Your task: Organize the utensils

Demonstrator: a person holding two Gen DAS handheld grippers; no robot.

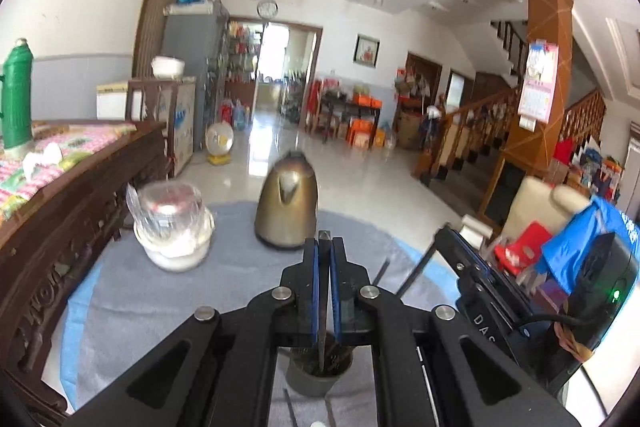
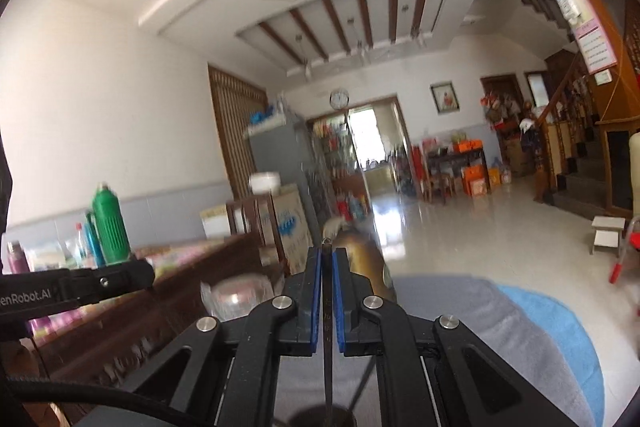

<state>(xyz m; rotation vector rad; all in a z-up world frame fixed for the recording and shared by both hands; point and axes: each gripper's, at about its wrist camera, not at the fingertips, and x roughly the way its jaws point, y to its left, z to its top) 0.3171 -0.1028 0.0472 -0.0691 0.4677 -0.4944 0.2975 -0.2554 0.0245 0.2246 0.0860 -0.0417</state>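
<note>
In the left wrist view my left gripper (image 1: 324, 247) is shut on a thin dark chopstick (image 1: 323, 327) that runs down between the blue pads into a grey utensil cup (image 1: 318, 375) under the jaws. More dark chopsticks (image 1: 382, 271) lean to the right of the gripper. My right gripper body (image 1: 480, 283) shows at the right. In the right wrist view my right gripper (image 2: 327, 255) is shut on a thin dark chopstick (image 2: 328, 367) whose lower end reaches the dark cup rim (image 2: 320, 417) at the frame's bottom. The left gripper (image 2: 80, 287) shows at the left.
A round table with a grey cloth (image 1: 132, 291) over blue holds a brass kettle (image 1: 287, 207) and stacked glass and white bowls (image 1: 172, 231). A carved wooden bench (image 1: 60, 211) with a green thermos (image 1: 17, 95) stands at left. A blue bag (image 1: 580, 239) is at right.
</note>
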